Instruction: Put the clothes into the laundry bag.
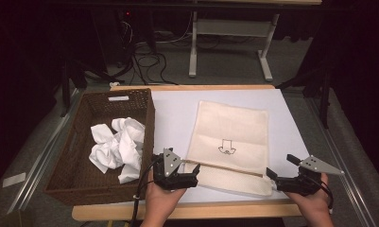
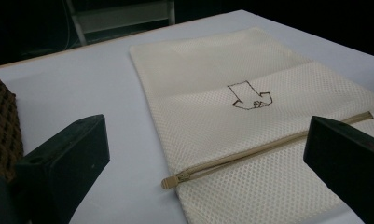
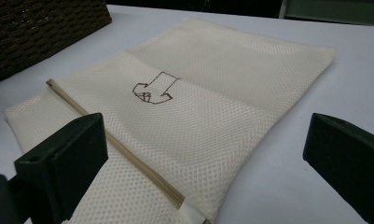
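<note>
— So, where is the mesh bag (image 1: 228,142)?
— Flat on the white tabletop (image 1: 173,113), zipper (image 2: 264,150) along its near edge, just right of a wicker basket (image 1: 144,123) holding crumpled white cloth (image 1: 117,149).
— And the tools?
— Left tool (image 1: 185,177) sits by the bag's near-left corner, right tool (image 1: 284,172) by its near-right corner. Both gape wide, gripping nothing.

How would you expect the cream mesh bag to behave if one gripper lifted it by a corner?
The mesh bag lies flat and thin, so it would likely droop limply. Its open weave suggests lightness. The zip probably stiffens that line slightly.
</note>
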Demonstrator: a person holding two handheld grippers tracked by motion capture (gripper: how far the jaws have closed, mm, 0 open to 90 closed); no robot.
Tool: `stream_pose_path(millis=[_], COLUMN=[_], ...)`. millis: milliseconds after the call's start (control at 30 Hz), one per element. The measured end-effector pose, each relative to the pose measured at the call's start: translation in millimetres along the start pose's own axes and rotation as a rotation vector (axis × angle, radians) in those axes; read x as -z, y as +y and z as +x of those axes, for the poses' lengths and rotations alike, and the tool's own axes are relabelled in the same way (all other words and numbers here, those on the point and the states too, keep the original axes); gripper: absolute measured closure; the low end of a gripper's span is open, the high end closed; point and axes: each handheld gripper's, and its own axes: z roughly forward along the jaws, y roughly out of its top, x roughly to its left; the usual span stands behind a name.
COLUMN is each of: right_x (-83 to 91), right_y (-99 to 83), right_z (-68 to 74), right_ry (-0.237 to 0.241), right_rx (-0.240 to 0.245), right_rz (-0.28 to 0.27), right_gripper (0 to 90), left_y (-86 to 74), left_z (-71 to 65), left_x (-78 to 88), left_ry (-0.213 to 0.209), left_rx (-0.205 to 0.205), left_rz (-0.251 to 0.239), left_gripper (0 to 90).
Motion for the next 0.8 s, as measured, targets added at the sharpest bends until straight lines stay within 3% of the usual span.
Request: stream_pose_path(millis=[267,533,800], right_x=[-2.3,-3.5,-4.3], right_y=[1.3,-0.1,-0.9], right_z=[3.7,2.2,0.0], right_ry=[0.002,0.000,0.004], right_rx=[0.026,0.014,0.000], right_rz=[0.014,0.031,0.043], right_gripper=[0.6,0.4,0.4], left_y=[12.4,22.3,22.9], left_z=[9.7,18.5,48.0], left_x=[21.5,46.5,73.4], left_ry=[0.008,0.027,0.108], left_rx=[0.030,0.008,0.055], left_rz=[-0.026,-0.052,-0.081], left_gripper=[1.2,1.9,2.9])
